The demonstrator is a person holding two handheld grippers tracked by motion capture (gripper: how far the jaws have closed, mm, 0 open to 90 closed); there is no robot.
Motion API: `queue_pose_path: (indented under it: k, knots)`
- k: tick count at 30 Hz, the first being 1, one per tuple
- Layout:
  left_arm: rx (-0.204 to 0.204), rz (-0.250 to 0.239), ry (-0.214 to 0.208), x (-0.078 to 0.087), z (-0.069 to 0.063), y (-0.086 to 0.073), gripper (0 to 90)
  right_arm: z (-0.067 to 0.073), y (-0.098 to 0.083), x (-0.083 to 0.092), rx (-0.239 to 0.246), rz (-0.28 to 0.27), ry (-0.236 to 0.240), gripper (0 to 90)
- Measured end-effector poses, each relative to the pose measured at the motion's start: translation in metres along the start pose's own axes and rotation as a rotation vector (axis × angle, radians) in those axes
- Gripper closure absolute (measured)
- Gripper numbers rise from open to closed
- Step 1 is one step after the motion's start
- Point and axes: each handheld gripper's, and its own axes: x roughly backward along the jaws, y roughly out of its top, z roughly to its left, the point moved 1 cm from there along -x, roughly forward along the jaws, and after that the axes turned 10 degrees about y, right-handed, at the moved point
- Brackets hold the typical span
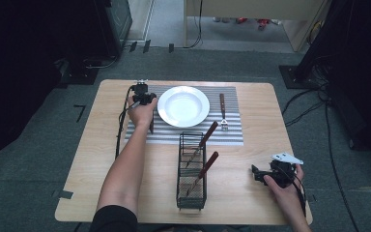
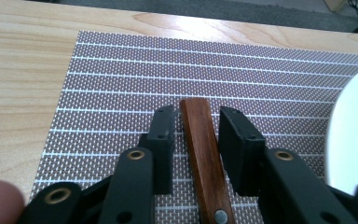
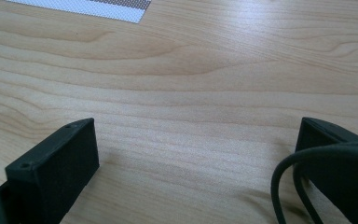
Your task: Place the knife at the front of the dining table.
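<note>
Left gripper (image 2: 196, 140) has its jaws apart with small gaps on both sides of a wooden utensil handle (image 2: 204, 158), which lies flat on the striped placemat (image 2: 121, 84), so nothing's clamped. In the high view it's at about 9 o'clock from the white plate (image 1: 183, 106). The fork (image 1: 223, 113) is at 3 o'clock, and the wire caddy (image 1: 192, 169) holds two more utensils. Right gripper (image 3: 196, 154) sits wide open over bare table (image 3: 191, 79). Risk as I see it: lifting off crooked could drag a pad against the handle and skew it into the plate rim.

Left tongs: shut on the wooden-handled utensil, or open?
Open. The left tongs straddle the wooden handle lying on the striped placemat, with slight gaps on both sides.
</note>
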Motion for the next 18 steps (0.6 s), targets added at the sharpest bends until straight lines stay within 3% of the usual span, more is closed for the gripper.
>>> queue_pose_path:
  k: [4,10,13,14,18]
  knots:
    - [0.015,0.006,-0.015,0.006,0.002,0.000,62.3,0.000,0.000,0.000,0.001,0.000,-0.003,0.0]
    - [-0.049,0.057,-0.003,0.015,0.001,-0.007,59.7,0.000,0.000,0.000,0.000,0.000,-0.001,0.0]
    - [-0.086,0.050,0.017,0.015,0.000,-0.009,65.0,0.001,0.000,-0.001,0.005,0.003,-0.007,0.0]
    - [-0.085,0.046,0.008,0.015,0.001,-0.009,70.4,0.001,0.000,-0.001,0.006,0.004,-0.008,0.0]
    - [-0.059,0.034,-0.013,0.012,0.004,-0.008,75.2,0.001,0.000,-0.001,0.008,0.006,-0.012,0.0]
